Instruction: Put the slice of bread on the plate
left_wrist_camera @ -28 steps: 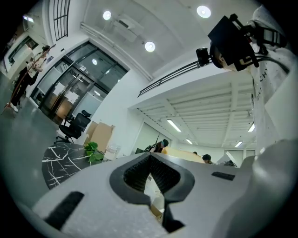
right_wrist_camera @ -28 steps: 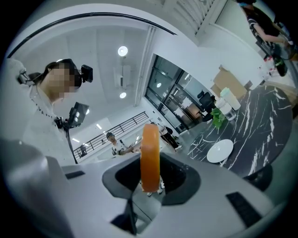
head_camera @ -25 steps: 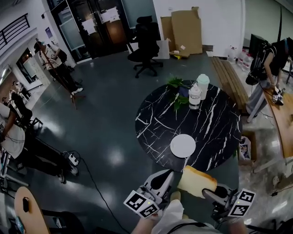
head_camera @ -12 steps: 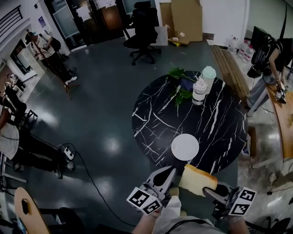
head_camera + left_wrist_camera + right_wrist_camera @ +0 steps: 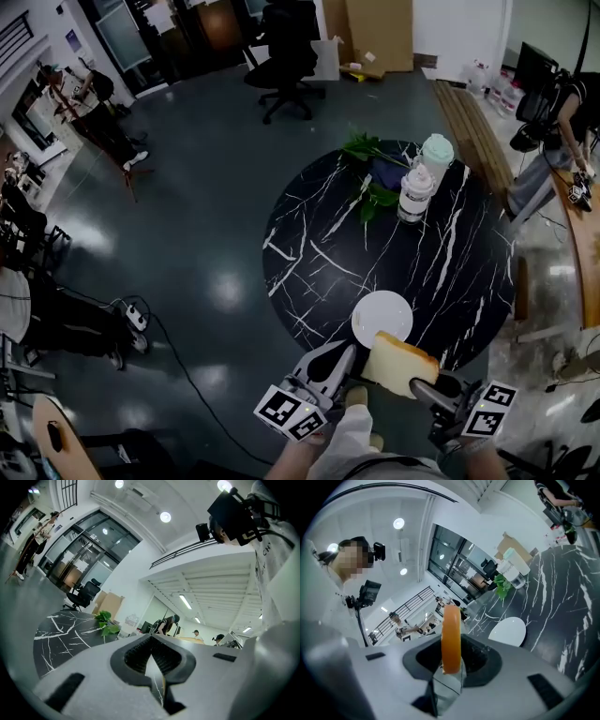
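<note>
A thick slice of bread, pale with a tan crust, hangs over the near rim of the round black marble table. My right gripper is shut on it. In the right gripper view the slice stands edge-on between the jaws of that gripper. The white plate lies bare just beyond the bread, and shows ahead to the right. My left gripper hovers beside the bread's left edge. Its jaws are shut with nothing between them.
A leafy plant and two lidded containers stand at the table's far side. An office chair is beyond. A wooden bench and a person at a desk are on the right. Cables and people are on the floor at left.
Both grippers and the bread have moved forward towards the table. The bread's far edge now reaches the plate's near rim. The grip is unchanged.
</note>
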### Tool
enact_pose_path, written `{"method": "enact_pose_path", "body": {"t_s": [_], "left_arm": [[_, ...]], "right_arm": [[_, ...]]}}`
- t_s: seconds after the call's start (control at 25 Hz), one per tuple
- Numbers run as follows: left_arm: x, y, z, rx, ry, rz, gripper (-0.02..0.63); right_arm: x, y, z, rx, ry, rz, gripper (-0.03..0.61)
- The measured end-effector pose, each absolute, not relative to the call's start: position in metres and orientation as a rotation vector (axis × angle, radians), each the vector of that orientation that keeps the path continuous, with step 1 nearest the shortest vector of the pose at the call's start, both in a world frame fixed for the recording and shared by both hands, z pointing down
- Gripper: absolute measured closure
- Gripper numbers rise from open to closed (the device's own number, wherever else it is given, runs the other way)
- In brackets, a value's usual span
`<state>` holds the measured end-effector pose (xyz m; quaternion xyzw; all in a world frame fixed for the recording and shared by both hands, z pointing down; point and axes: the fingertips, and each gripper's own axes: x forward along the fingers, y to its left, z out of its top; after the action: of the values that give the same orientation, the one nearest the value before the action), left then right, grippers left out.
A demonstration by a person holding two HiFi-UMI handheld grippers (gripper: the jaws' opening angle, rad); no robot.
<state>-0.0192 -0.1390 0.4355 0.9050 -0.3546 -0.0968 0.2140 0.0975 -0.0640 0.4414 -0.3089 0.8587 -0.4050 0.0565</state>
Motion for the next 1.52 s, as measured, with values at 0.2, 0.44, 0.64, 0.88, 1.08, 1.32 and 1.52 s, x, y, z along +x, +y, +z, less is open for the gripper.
{"method": "enact_pose_path", "body": {"t_s": [0.2, 0.44, 0.64, 0.88, 1.08, 1.32, 1.52], "left_arm": [[-0.023, -0.164, 0.454, 2.488, -0.998, -0.234, 0.606], [-0.024, -0.182, 0.476, 2.478, -1.02, -0.194, 0.606], [-0.033, -0.195, 0.493, 2.463, -1.062, -0.176, 0.606], [-0.042, -0.206, 0.508, 2.425, -1.099, -0.192, 0.606], [-0.04, -0.206, 0.515, 2.404, -1.086, -0.207, 0.606], [-0.042, -0.206, 0.517, 2.399, -1.079, -0.213, 0.606], [-0.041, -0.205, 0.516, 2.401, -1.063, -0.22, 0.606]], "right_arm": [[0.099, -0.104, 0.481, -1.004, 2.472, -1.438, 0.485], [0.093, -0.135, 0.511, -0.969, 2.332, -1.602, 0.485], [0.084, -0.151, 0.532, -0.96, 2.297, -1.701, 0.485], [0.078, -0.169, 0.552, -0.966, 2.201, -1.833, 0.485], [0.073, -0.175, 0.562, -0.916, 2.098, -1.943, 0.485], [0.074, -0.173, 0.564, -0.952, 2.136, -1.945, 0.483], [0.08, -0.171, 0.572, -1.115, 2.355, -1.858, 0.446]]}}
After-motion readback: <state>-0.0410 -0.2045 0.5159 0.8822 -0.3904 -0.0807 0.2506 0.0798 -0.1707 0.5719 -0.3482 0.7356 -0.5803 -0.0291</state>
